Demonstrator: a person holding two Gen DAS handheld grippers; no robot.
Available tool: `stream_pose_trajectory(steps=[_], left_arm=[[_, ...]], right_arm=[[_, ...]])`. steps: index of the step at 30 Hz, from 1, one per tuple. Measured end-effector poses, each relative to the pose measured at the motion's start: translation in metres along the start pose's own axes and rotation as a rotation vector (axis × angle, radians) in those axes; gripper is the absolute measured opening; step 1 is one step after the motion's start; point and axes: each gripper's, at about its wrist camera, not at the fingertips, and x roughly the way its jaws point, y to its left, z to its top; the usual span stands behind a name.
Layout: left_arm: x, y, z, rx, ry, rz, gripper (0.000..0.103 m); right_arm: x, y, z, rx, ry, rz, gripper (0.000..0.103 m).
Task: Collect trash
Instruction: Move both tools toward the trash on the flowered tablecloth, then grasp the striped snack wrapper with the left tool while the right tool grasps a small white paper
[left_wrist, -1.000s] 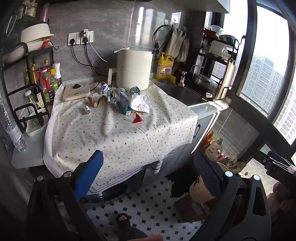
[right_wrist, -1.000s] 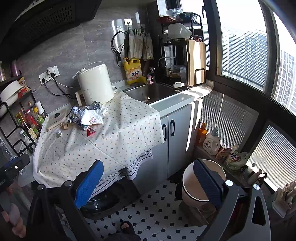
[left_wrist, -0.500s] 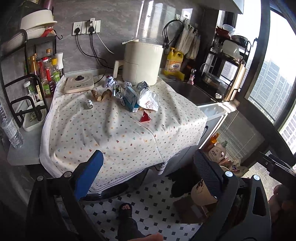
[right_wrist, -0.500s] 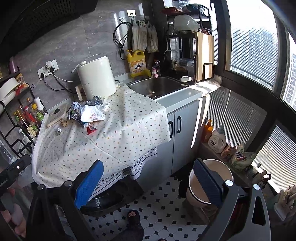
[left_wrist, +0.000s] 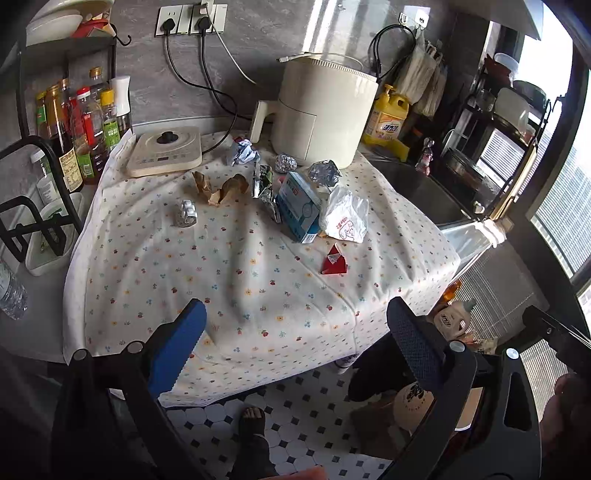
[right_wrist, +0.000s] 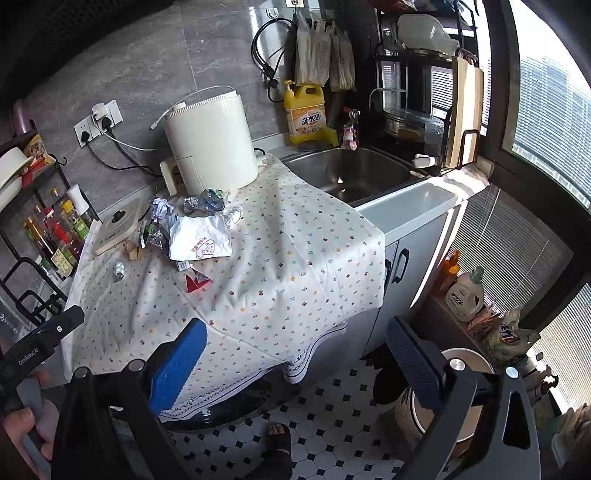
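Both grippers — left gripper (left_wrist: 291, 332), right gripper (right_wrist: 295, 343) — hang empty, jaws apart; best approach the red wrapper (left_wrist: 334, 261) first, low and square.

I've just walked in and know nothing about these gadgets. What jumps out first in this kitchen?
A heap of trash, with a white crumpled bag beside a blue carton, sits mid-counter on a flower-dotted cloth. Behind it stands a tall cream appliance. Both the left gripper and the right gripper hang open, short of the trash.

"GenRobot.AI" on left gripper handle (right_wrist: 40, 347)
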Motion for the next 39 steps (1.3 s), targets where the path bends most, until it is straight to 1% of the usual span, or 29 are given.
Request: stream_pose_trajectory(steps=[7,14,19,23,26,29,30,31,32,33,34,35,36,38,39], left_arm=[[0.041,0.033,0.033,-0.044,0.014,0.023,0.097],[0.072,0.069,0.062,-0.071,0.026,0.047,0.097],[0.093,0.096,0.077,-0.082,0.049,0.073,0.097],[0.102,0.117,0.087,-0.087,0.050,0.084,0.097],[0.109,0.129,0.094,-0.090,0.053,0.089,0.097],[0.114,0.135,0.100,-0.084,0.048,0.082,0.097],[0.115,0.135,0.101,-0.079,0.045,0.078,0.097],[0.116,0.135,0.103,-0.076,0.042,0.072,0.097],[0.116,0.134,0.105,-0.074,0.039,0.062,0.097],[0.118,0.134,0.106,-0.074,0.036,0.051,0.097],[0.119,0.133,0.107,-0.074,0.035,0.037,0.097],[0.121,0.131,0.108,-0.074,0.032,0.021,0.097],[0.123,0.129,0.109,-0.071,0.030,0.006,0.097],[0.129,0.122,0.112,-0.058,0.029,-0.021,0.096],[0.133,0.117,0.114,-0.048,0.029,-0.039,0.093]], right_arm=[[0.051,0.043,0.037,-0.053,0.027,0.033,0.095],[0.103,0.091,0.064,-0.093,0.070,0.069,0.095],[0.141,0.127,0.078,-0.118,0.099,0.097,0.095],[0.174,0.153,0.086,-0.117,0.133,0.126,0.095],[0.197,0.166,0.088,-0.100,0.163,0.135,0.091],[0.213,0.176,0.088,-0.093,0.194,0.141,0.081],[0.217,0.179,0.088,-0.094,0.203,0.145,0.071],[0.220,0.180,0.088,-0.098,0.215,0.152,0.056],[0.225,0.182,0.087,-0.102,0.230,0.160,0.046],[0.228,0.183,0.087,-0.108,0.247,0.168,0.024],[0.230,0.183,0.086,-0.108,0.257,0.175,0.012],[0.229,0.182,0.086,-0.103,0.254,0.184,0.010],[0.226,0.181,0.087,-0.102,0.243,0.189,0.005],[0.218,0.177,0.089,-0.106,0.217,0.199,0.003],[0.214,0.174,0.090,-0.101,0.208,0.205,0.003]])
